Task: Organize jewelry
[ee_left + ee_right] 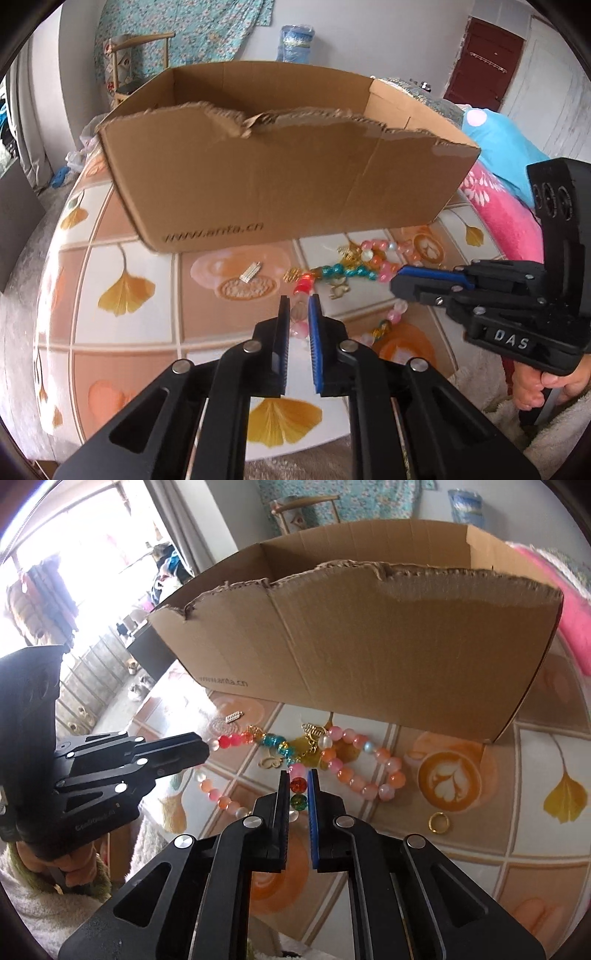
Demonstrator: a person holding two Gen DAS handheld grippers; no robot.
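Left claw [299,299] nearly closed, narrow gap, pinching the pink, red and teal glass-bead strand [343,768] at its pale beads. Right claw [298,773] equally narrow, gripping the strand's red and green beads. Strand lies on the tile-patterned table [147,332] before the torn brown cardboard box [277,177]. Box interior hidden.

2 close wrist cams, shared box [280,177] view
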